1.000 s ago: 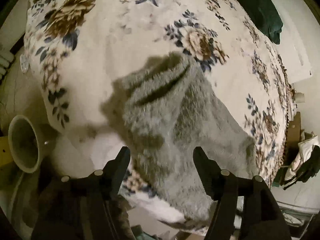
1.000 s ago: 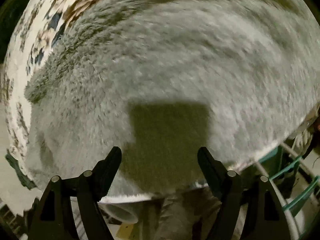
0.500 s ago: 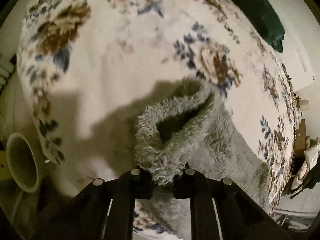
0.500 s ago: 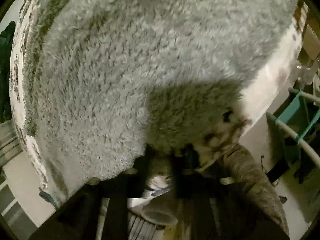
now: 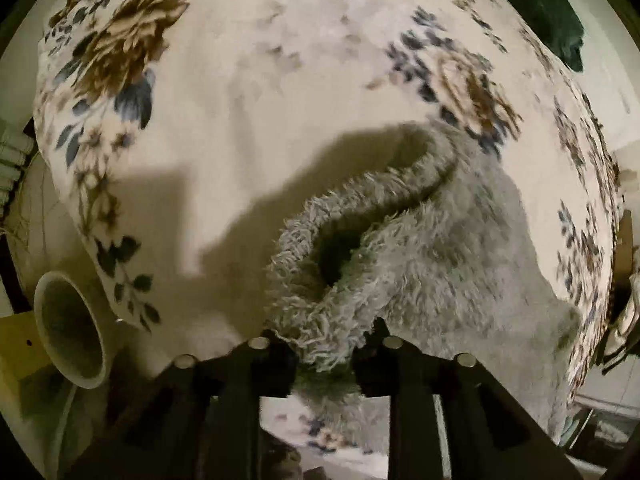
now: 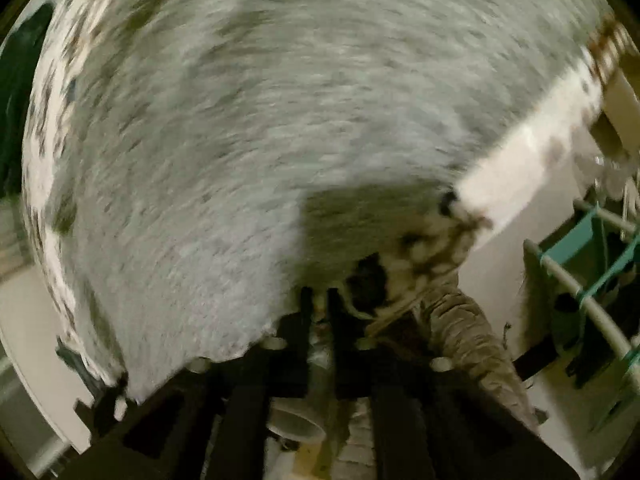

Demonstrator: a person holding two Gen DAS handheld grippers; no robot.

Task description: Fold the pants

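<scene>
Fluffy grey pants [image 5: 460,264] lie on a floral bedspread [image 5: 240,80]. In the left wrist view a leg opening [image 5: 336,252] gapes just ahead of my left gripper [image 5: 326,354]. Its fingers pinch a bunched tuft of the hem, which is lifted off the spread; the jaws are opening slightly with fabric still between them. The right wrist view is blurred and mostly filled by the pants [image 6: 260,140]. My right gripper [image 6: 320,310] stands at their near edge by the bed's corner. Its fingers are close together on a thin fabric edge, and its jaws are opening too.
A cream cup-shaped vessel [image 5: 68,332] sits below the bed's left edge. Dark green cloth [image 5: 556,20] lies at the far right of the bed. A teal and white rack [image 6: 588,280] stands right of the bed, and a person's brown ribbed leg [image 6: 476,348] is beside my right gripper.
Both grippers went from wide open to closed on the pants. The left took the hem and raised it; the right moved to the pants' near edge at the bed's corner.
</scene>
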